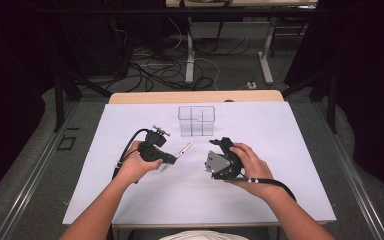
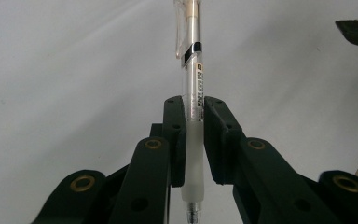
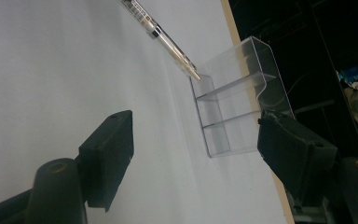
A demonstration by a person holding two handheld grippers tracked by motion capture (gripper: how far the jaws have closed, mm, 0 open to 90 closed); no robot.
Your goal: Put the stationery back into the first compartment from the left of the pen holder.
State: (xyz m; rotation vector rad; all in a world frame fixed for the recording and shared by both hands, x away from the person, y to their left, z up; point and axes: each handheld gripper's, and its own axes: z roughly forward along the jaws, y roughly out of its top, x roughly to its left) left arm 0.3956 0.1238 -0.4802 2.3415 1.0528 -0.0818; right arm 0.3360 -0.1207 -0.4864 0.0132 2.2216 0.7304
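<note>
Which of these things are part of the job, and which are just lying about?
Part of the job:
- pen, clamped in the left gripper
- clear divided holder
- right gripper, jaws apart, empty

Just there:
- white table cover
- cables on the floor
- table legs behind

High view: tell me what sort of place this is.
Probably a lab or recording room: a white-topped table within dark curtains, loose cables on the floor behind, and bare table legs of other benches.
</note>
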